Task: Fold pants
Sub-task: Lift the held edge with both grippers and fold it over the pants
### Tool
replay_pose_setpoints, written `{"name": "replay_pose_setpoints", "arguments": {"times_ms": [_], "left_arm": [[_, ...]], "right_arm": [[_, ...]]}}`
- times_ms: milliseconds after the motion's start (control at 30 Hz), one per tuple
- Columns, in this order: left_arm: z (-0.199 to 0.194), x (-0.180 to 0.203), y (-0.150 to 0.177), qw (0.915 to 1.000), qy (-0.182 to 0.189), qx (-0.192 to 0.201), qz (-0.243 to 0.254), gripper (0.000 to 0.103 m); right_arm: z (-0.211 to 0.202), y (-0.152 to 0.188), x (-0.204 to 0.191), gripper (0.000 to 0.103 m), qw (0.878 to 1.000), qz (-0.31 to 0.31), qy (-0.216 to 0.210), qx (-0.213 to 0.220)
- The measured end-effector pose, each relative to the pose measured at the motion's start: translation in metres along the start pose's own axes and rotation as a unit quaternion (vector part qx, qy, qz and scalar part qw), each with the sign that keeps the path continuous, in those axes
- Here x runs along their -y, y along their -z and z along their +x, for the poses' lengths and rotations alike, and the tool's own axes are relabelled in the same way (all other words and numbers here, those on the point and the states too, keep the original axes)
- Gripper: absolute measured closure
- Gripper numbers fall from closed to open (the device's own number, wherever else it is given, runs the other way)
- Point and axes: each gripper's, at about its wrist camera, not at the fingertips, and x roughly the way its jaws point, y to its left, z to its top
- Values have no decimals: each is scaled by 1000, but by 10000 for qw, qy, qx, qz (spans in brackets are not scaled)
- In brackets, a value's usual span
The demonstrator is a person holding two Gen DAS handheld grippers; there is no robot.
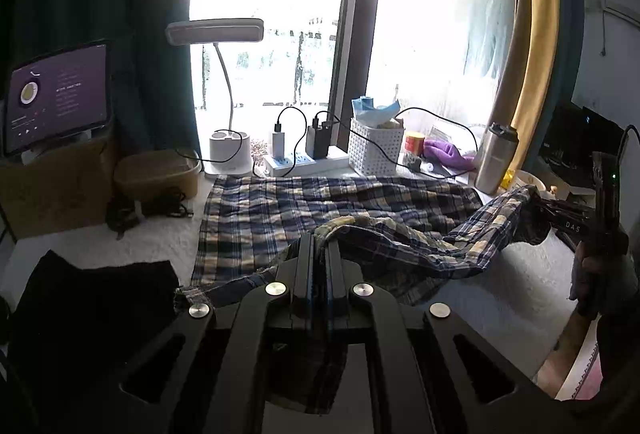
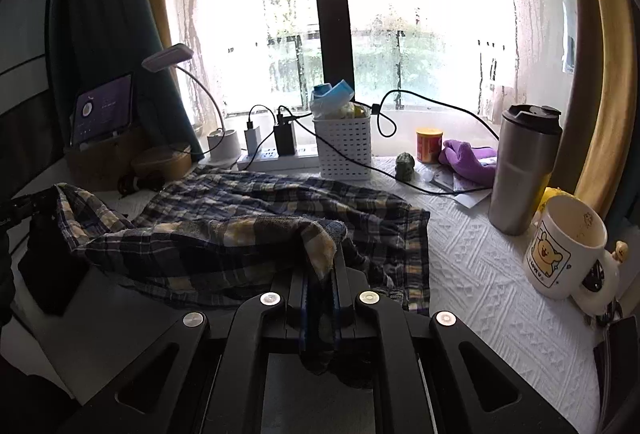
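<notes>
Blue, yellow and white plaid pants (image 1: 280, 210) lie spread on a white textured cover, reaching back toward the window sill. My left gripper (image 1: 320, 238) is shut on a bunched edge of the near side, lifted off the cover. My right gripper (image 2: 322, 266) is shut on another part of that edge, and the pants (image 2: 260, 202) sag in a raised fold between the two grips. In the left wrist view the right gripper (image 1: 538, 200) shows at the far right, held by a hand. In the right wrist view the left gripper (image 2: 44, 200) shows at the far left edge.
Behind the pants stand a desk lamp (image 1: 216, 30), a power strip (image 1: 304, 162) with chargers and cables, a white basket (image 1: 376, 148) and a steel tumbler (image 2: 524, 170). A cartoon mug (image 2: 564, 246) stands at the right. A tablet (image 1: 56, 94) and a black cloth (image 1: 96, 298) are at the left.
</notes>
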Motion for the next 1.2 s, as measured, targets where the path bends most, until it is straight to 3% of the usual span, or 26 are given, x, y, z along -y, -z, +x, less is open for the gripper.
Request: {"name": "replay_pose_setpoints", "arguments": {"times_ms": [567,933,1200], "left_arm": [[61,-20,-49,9995,-37,169,265,99],[120,-28,-69,9988,-60,-74,472,99],[172,-46,-83,9988,77,-383,302,99]], "right_arm": [[49,-39,28,94,9996,177,155,128],[91,-56,50,95,9991,301,292,30],[133,-64,67,94,9974,602,375,-98]]}}
